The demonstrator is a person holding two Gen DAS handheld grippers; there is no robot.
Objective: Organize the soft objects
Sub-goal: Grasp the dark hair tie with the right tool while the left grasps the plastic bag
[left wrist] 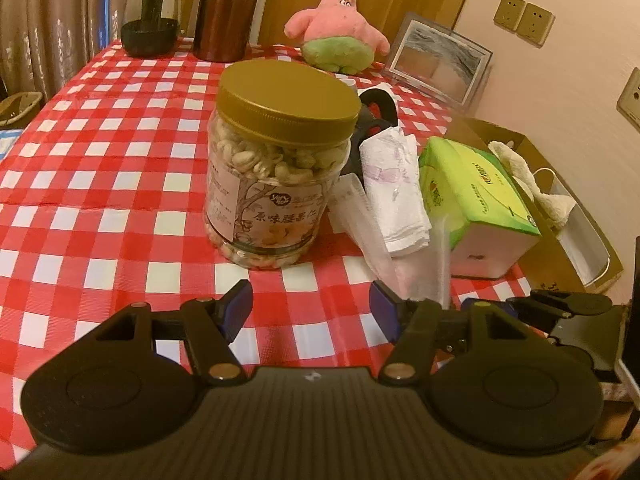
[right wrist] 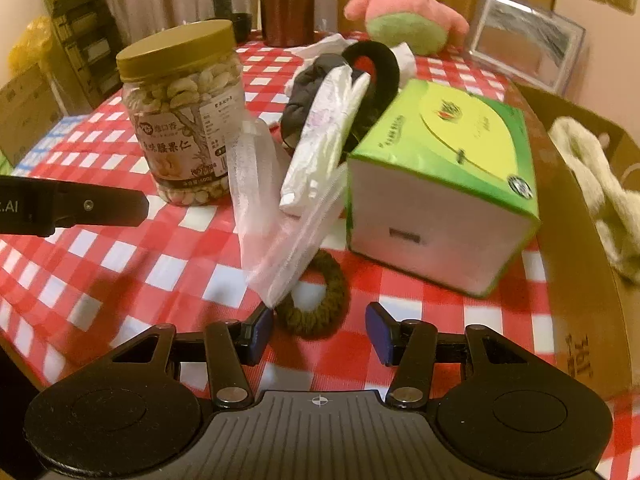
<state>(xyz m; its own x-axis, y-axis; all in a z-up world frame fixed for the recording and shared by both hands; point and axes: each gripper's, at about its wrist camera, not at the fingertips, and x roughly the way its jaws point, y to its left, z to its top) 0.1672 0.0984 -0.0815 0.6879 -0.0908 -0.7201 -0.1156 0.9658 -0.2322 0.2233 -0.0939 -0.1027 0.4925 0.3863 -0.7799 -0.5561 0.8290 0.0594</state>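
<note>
My right gripper (right wrist: 320, 334) is open and low over the checked tablecloth. A dark braided hair ring (right wrist: 334, 308) lies just ahead of its fingertips, untouched. Behind the ring a clear plastic bag (right wrist: 280, 220), a white folded packet (right wrist: 324, 140), a black fabric ring (right wrist: 376, 68) and a dark grey soft item (right wrist: 304, 96) lean in a heap. A pink starfish plush (left wrist: 340, 28) sits at the far edge. My left gripper (left wrist: 312, 312) is open and empty in front of the cashew jar (left wrist: 280, 160).
A green tissue box (right wrist: 440, 184) stands right of the heap. Beyond the table's right edge is a cardboard box (right wrist: 580, 240) holding a cream plush (right wrist: 592, 172). A brown canister (left wrist: 226, 12), a glass jar (left wrist: 150, 16) and a picture frame (left wrist: 436, 60) line the back.
</note>
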